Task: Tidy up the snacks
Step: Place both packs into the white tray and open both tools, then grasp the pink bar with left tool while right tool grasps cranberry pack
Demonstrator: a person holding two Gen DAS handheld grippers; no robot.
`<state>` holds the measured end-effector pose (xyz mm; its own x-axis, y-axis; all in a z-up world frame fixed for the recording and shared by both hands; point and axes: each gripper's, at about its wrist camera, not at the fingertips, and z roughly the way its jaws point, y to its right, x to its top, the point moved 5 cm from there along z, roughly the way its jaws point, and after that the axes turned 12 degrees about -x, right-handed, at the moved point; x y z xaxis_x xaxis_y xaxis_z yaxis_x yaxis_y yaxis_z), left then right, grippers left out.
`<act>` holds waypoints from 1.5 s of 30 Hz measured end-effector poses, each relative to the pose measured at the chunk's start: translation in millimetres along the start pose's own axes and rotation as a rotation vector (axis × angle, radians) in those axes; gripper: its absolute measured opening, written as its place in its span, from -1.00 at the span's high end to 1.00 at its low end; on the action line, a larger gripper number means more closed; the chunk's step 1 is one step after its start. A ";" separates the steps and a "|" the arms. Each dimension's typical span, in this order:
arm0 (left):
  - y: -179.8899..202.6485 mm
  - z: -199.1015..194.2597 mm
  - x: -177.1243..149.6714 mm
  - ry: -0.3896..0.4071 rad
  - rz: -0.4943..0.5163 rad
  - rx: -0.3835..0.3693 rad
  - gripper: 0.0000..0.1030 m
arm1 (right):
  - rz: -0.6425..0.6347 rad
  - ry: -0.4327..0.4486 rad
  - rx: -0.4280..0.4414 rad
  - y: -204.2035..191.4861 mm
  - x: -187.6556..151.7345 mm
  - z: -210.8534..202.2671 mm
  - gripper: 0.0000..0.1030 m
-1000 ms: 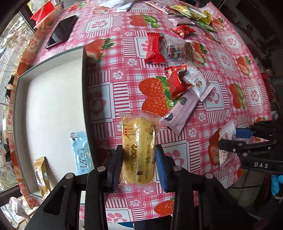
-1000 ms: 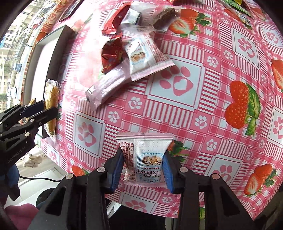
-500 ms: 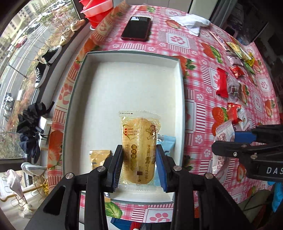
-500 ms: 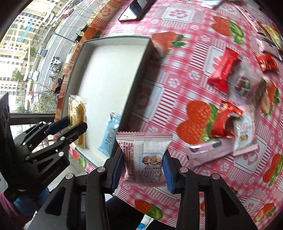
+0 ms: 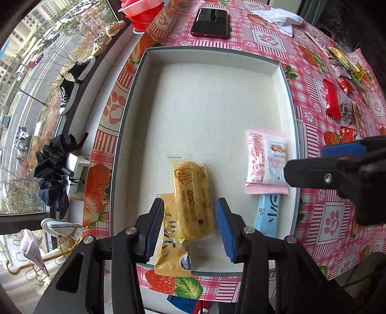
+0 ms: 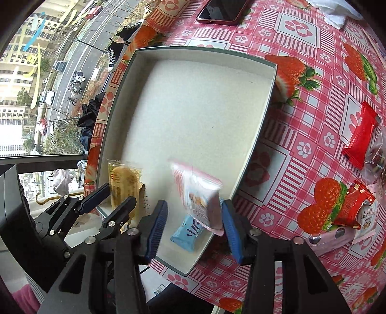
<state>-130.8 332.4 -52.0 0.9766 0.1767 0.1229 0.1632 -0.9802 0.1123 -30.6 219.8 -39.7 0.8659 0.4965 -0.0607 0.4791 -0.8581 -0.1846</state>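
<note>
A white box (image 5: 212,103) with a grey rim sits on the strawberry tablecloth. My left gripper (image 5: 190,225) is open above its near end; the yellow cake pack (image 5: 193,200) lies loose between the jaws, over a tan packet (image 5: 168,244). My right gripper (image 6: 194,229) is open too; the pink-and-white cranberry pack (image 6: 200,193) is blurred between its jaws, tilted over a light blue packet (image 6: 189,233). In the left wrist view the cranberry pack (image 5: 266,161) is by the box's right wall, above the blue packet (image 5: 267,215). The right gripper shows there (image 5: 337,166).
Loose snacks lie on the cloth to the right: a red pack (image 6: 360,135), more packs (image 6: 349,212) and a far cluster (image 5: 342,70). A dark phone (image 5: 211,23) and a white tissue (image 5: 282,19) lie beyond the box. The table edge and window are to the left.
Both grippers moved from the cloth to over the box, then opened. The yellow cake pack and the cranberry pack left the jaws and are in or dropping into the box.
</note>
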 end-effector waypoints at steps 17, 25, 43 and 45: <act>119.8 -0.3 1.8 -0.016 0.317 -0.103 -0.42 | 0.462 -0.057 -0.329 255.2 -67.2 -9.9 -1.00; 151.1 11.6 -5.6 -0.071 0.370 -0.102 -0.44 | 0.363 -0.071 -0.331 263.6 -38.8 16.2 -1.00; 216.1 48.3 8.7 -0.117 0.420 -0.101 -0.45 | 0.227 0.009 -0.359 247.8 -36.8 -0.9 0.08; 227.1 55.2 13.6 -0.117 0.426 -0.101 -0.45 | 0.250 0.008 -0.317 258.5 -44.2 -11.8 0.19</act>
<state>-72.7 107.2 -79.2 0.9639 -0.2578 0.0672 -0.2657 -0.9486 0.1722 56.7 -25.5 -73.1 0.9619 0.2671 -0.0580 0.2728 -0.9509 0.1464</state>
